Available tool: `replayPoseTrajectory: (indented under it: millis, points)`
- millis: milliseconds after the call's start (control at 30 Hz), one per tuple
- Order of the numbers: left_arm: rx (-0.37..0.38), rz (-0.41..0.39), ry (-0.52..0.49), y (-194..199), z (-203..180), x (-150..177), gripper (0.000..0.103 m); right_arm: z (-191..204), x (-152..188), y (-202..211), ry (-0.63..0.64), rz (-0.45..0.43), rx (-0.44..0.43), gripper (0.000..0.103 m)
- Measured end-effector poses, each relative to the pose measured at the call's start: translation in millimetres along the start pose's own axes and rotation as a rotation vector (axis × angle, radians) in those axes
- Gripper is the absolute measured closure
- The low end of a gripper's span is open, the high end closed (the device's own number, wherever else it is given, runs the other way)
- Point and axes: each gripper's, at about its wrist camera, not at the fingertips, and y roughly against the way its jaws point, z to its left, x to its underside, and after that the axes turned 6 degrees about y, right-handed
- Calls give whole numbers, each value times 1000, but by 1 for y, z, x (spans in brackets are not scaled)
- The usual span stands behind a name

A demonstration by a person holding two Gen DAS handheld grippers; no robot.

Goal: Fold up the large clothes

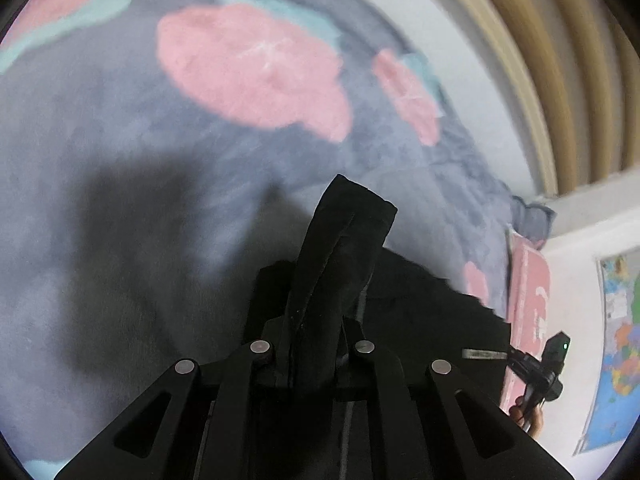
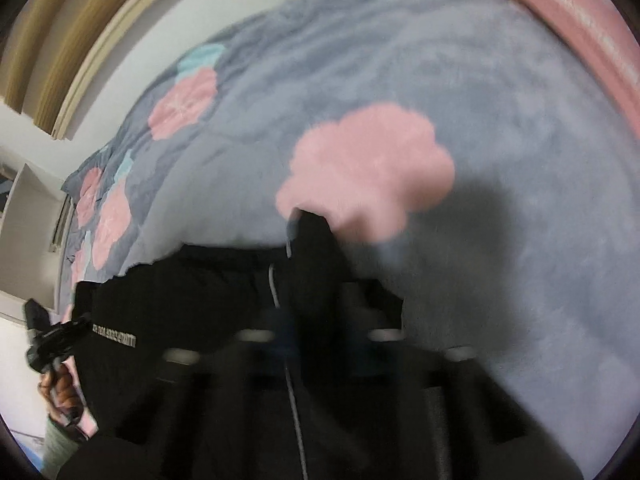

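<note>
A large black garment (image 1: pixel 424 304) with a small grey text label hangs stretched between my two grippers above a bed. My left gripper (image 1: pixel 320 332) is shut on a bunched edge of the black garment, which sticks up between its fingers. My right gripper (image 2: pixel 316 320) is shut on the other edge of the garment (image 2: pixel 192 300), beside a thin grey zipper line. Each view shows the other gripper far off to the side: the right one in the left wrist view (image 1: pixel 540 368), the left one in the right wrist view (image 2: pixel 48 344).
A grey fleece blanket (image 1: pixel 120 140) with pink flowers and teal leaves covers the bed below. A pink pillow (image 2: pixel 576 28) lies at the bed's end. Tan curtains (image 1: pixel 560 60), a white wall and a world map poster (image 1: pixel 620 344) stand beyond the bed.
</note>
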Motion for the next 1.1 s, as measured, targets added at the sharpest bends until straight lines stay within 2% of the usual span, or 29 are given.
replayPoseTrajectory:
  millis: [100,200,300,367,400,433,500,567,633,667,700,733,767,800,867,933,1033,1100]
  points:
    - [80,-70,-17,31,-18,-3,94,10,-13,35,9,-108,61,88]
    - [69,-106,-51,42,-31,-13,94,17,-33,48,37,-150,66,88]
    - [-60,-77,-32,11,-19,-19,94,21,-42,19,70,-80,104,88]
    - [-139,9,23,-26,3,-14,93,20,-34,-13,88,1,146,88]
    - [-146,70,72,-45,17,-10,90,18,-27,-25,95,36,168,88]
    - [-113,128,128,-60,30,-6,90,15,-19,-42,92,87,186,87]
    - [-60,120,166,-51,33,-4,90,9,-7,-57,62,149,182,81]
    - [-52,127,123,-29,22,-6,84,14,-6,-48,78,151,198,76]
    - [-99,93,70,-2,13,-7,78,21,-11,-31,98,132,212,63]
    - [-130,63,41,15,9,-6,72,26,-12,-17,105,106,214,53]
    - [-155,42,20,29,5,-5,67,35,-11,3,118,62,203,47]
    - [-181,19,0,44,-2,-3,58,43,-9,20,130,27,191,43]
    - [-200,1,-28,58,-10,1,52,56,-4,43,145,-20,173,32]
    - [-214,-4,-66,70,-21,7,52,65,-1,58,154,-51,158,23]
    - [-202,-8,-130,85,-43,19,51,87,14,87,173,-114,120,21]
    - [-133,-2,-184,93,-65,41,49,111,35,100,182,-116,74,21]
    - [11,68,-259,75,-105,90,45,142,61,84,194,-27,20,21]
    - [2,123,-342,48,-127,120,45,163,85,65,254,32,79,24]
